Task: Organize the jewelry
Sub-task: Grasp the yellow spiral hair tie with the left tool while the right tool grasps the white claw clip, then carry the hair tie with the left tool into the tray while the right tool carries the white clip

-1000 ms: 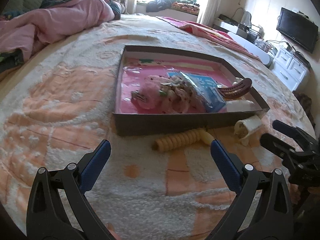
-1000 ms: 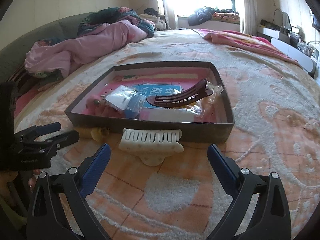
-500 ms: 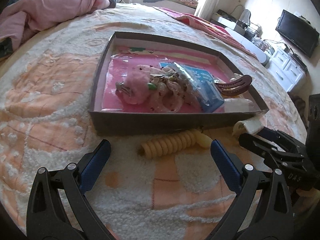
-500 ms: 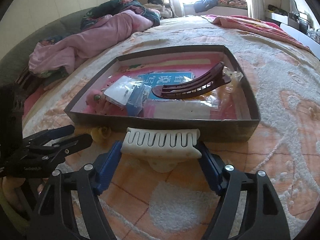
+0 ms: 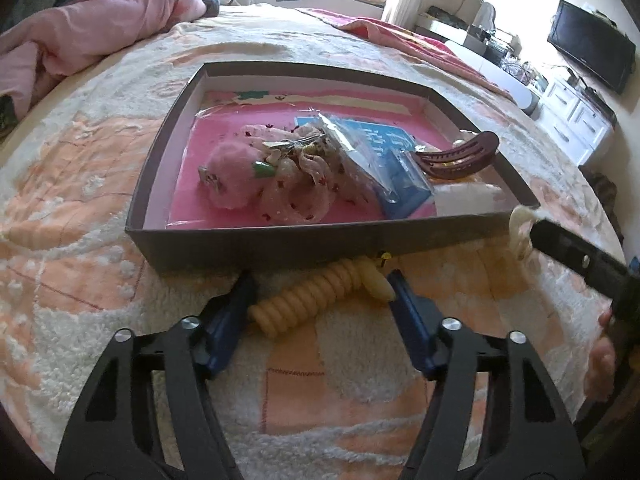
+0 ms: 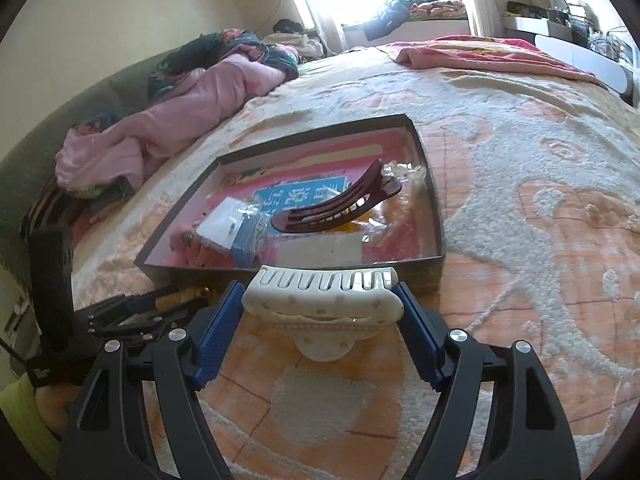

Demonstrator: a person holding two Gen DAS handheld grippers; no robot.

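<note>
A dark shallow box (image 5: 256, 242) lies on the bed and holds a brown hair claw (image 5: 458, 156), a pink scrunchie (image 5: 232, 170) and a blue packet (image 5: 394, 160). My left gripper (image 5: 320, 294) has closed around a yellow spiral hair tie (image 5: 316, 294) lying in front of the box; both pads touch its ends. My right gripper (image 6: 320, 306) is shut on a white hair claw (image 6: 322, 298) and holds it just before the box's near wall (image 6: 400, 264). The brown claw (image 6: 336, 204) also shows inside the box in the right wrist view.
The bed has a fluffy orange and white blanket (image 5: 80, 240). Pink bedding (image 5: 80, 36) is piled at the far left. A TV (image 5: 592, 56) and white drawers (image 5: 576, 116) stand at the right. The left gripper appears at the left of the right wrist view (image 6: 140, 316).
Both grippers moved forward and closed. The left one narrowed onto the yellow hair tie. The right one clamped the white claw, which looks lifted toward the box.
</note>
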